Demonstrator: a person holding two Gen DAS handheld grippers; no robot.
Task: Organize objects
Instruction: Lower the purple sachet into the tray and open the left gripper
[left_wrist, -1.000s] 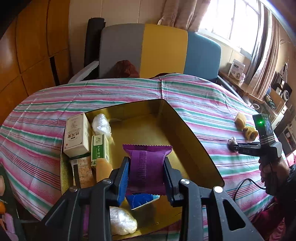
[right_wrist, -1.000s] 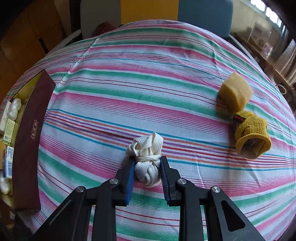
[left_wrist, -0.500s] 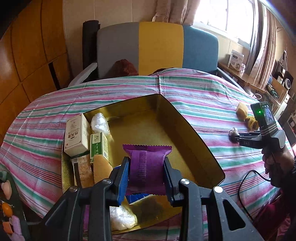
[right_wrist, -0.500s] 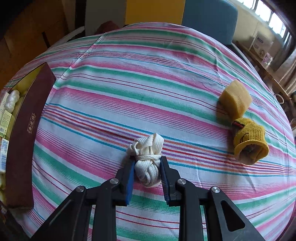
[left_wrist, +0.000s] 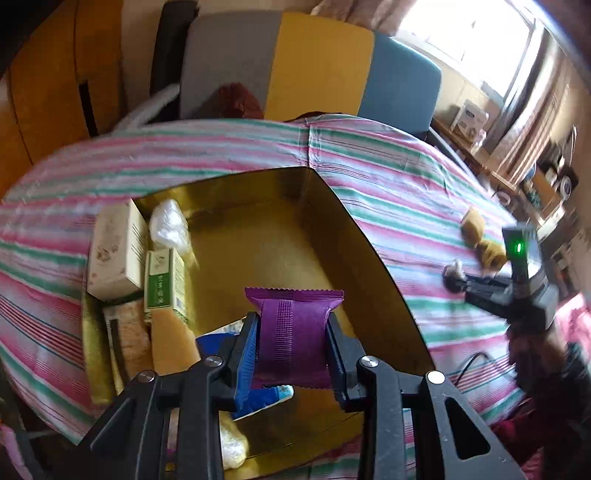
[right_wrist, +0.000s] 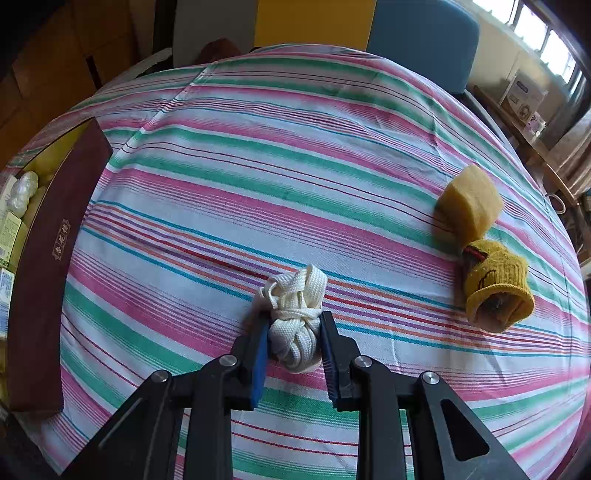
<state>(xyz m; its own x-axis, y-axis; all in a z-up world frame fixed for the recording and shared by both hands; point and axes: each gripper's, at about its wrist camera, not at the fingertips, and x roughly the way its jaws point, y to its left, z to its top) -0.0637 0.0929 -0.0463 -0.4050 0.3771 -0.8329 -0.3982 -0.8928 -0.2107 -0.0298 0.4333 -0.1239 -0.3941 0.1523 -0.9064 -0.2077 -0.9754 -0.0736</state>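
Observation:
My left gripper (left_wrist: 291, 332) is shut on a purple snack packet (left_wrist: 293, 325), held over the near part of the gold box (left_wrist: 332, 229). Along the box's left side lie a cream carton (left_wrist: 116, 251), a green carton (left_wrist: 162, 282), a clear plastic wad (left_wrist: 168, 225), a tan sponge (left_wrist: 171, 341) and a blue packet (left_wrist: 258, 397). My right gripper (right_wrist: 293, 332) is shut on a bundle of white lace (right_wrist: 295, 314) that rests on the striped cloth. That same gripper (left_wrist: 458, 282) shows at the far right of the left wrist view, held by a hand.
A yellow sponge (right_wrist: 467, 206) and a rolled yellow knit glove (right_wrist: 496, 291) lie on the cloth to the right of the lace. The box's maroon outer wall (right_wrist: 48, 258) runs along the left. A grey, yellow and blue chair back (left_wrist: 314, 70) stands behind the table.
My left gripper has shifted with the purple packet, and the box now sits closer and more to the left in its view. The right gripper and the lace have stayed put.

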